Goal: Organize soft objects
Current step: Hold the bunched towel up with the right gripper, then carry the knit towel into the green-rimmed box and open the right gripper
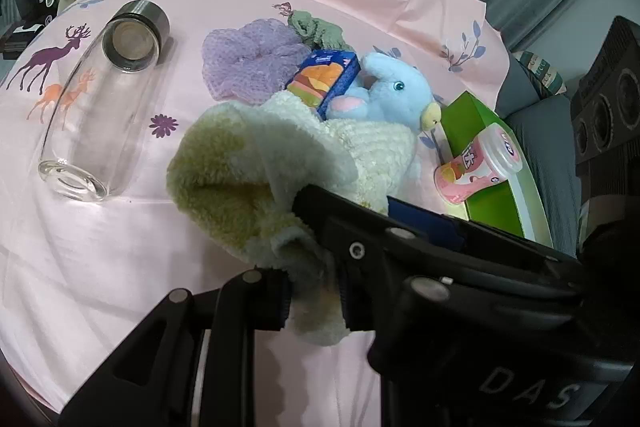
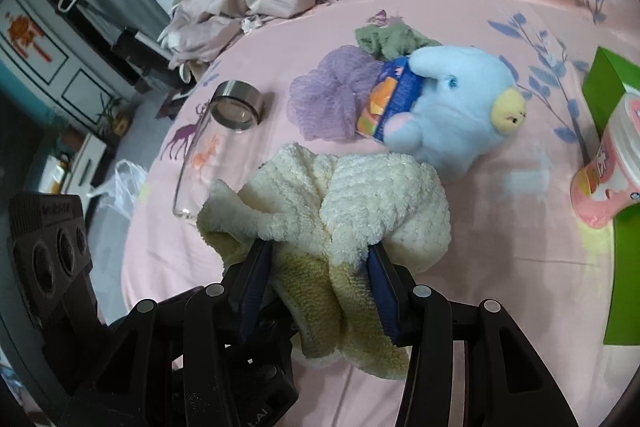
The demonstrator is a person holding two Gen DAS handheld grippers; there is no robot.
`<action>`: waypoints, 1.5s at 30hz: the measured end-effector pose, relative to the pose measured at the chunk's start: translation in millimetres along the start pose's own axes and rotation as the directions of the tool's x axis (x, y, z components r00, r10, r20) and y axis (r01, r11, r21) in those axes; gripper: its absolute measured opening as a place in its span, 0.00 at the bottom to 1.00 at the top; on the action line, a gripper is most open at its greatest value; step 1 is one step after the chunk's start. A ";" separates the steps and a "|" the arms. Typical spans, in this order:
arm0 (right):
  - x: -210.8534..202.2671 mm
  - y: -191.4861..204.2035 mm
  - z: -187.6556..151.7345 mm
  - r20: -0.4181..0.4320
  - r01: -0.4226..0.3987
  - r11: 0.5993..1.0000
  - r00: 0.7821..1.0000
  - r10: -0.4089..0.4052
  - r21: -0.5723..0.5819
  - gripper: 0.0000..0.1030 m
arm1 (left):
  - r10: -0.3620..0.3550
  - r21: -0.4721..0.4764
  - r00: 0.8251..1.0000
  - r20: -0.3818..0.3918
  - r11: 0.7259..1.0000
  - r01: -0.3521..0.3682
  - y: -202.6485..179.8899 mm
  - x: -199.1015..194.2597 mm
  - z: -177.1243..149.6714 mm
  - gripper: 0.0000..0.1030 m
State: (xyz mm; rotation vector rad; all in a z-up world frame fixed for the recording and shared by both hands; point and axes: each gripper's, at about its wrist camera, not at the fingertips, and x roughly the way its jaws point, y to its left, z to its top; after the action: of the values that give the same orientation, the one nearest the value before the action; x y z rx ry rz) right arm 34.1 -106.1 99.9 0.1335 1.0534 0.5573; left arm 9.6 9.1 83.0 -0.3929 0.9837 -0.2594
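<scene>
I see both hand-held grippers, left [image 1: 316, 301] and right [image 2: 320, 291], clamped on the cream towel [image 2: 352, 211], bunched on the pink bedsheet [image 2: 500, 223]. Just beyond the towel sits the blue plush [image 2: 460, 103]; contact, I think, in the left view.

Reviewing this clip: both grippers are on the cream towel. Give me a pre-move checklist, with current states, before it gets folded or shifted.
1. Left gripper clamped on cream towel: ok.
2. Right gripper pinching the towel between its pads: ok.
3. Towel spread flat: not ok, bunched and folded over.
4. Towel apart from blue plush toy: cannot tell, edges appear to meet.
5. Glass bottle lying clear of the towel: ok in left wrist view.
6. Pink cup stable: not ok, tipped against green box.
</scene>
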 end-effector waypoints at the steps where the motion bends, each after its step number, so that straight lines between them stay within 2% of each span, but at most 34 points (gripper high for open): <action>1: 0.8 0.5 0.0 -0.002 0.000 1.000 1.000 0.000 0.003 0.49 | -0.002 0.003 1.000 0.002 1.000 0.002 0.7 -0.2 0.3 0.15; 4: 0.8 1.1 0.1 0.001 0.007 1.000 1.000 -0.007 0.008 0.49 | -0.024 -0.005 1.000 0.006 1.000 0.024 2.6 1.2 0.7 0.15; 9: -3.0 -1.4 -0.2 0.004 0.022 1.000 1.000 -0.022 0.009 0.49 | -0.041 0.033 0.999 0.015 0.999 0.041 -6.8 -1.0 -1.4 0.15; 14: -15.6 -5.5 -0.3 0.003 -0.043 0.999 0.999 0.043 0.013 0.49 | -0.052 0.038 0.998 0.038 0.998 0.051 -13.5 -19.1 -4.8 0.15; 18: -33.2 -0.3 -0.9 0.024 -0.089 0.996 0.996 0.090 -0.025 0.49 | -0.032 0.071 0.997 0.069 0.997 0.027 -24.8 -38.1 -5.8 0.15; 25: -63.8 5.7 -4.6 0.110 -0.102 0.991 0.988 0.111 -0.084 0.49 | -0.044 0.120 0.994 0.102 0.992 0.032 -44.7 -56.4 -6.5 0.16; 31: -78.9 -0.2 -5.3 0.123 -0.131 0.987 0.982 0.141 -0.092 0.49 | -0.041 0.161 0.993 0.114 0.987 0.022 -61.0 -63.5 -7.9 0.16; 34: -87.6 -4.7 -5.8 0.154 -0.102 0.990 0.981 0.115 -0.092 0.49 | -0.073 0.185 0.993 0.091 0.981 0.055 -70.2 -57.4 -2.9 0.16; 45: -115.9 -47.8 -0.5 0.220 -0.059 0.998 0.973 0.063 -0.025 0.49 | -0.098 0.264 0.995 0.034 0.961 0.086 -115.7 -36.6 10.5 0.16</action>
State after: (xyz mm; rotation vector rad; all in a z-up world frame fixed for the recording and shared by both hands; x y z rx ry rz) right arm 8.4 -204.5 173.3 0.2075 0.8298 0.5929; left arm -5.2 -78.7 166.1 -0.2009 0.8727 -0.4580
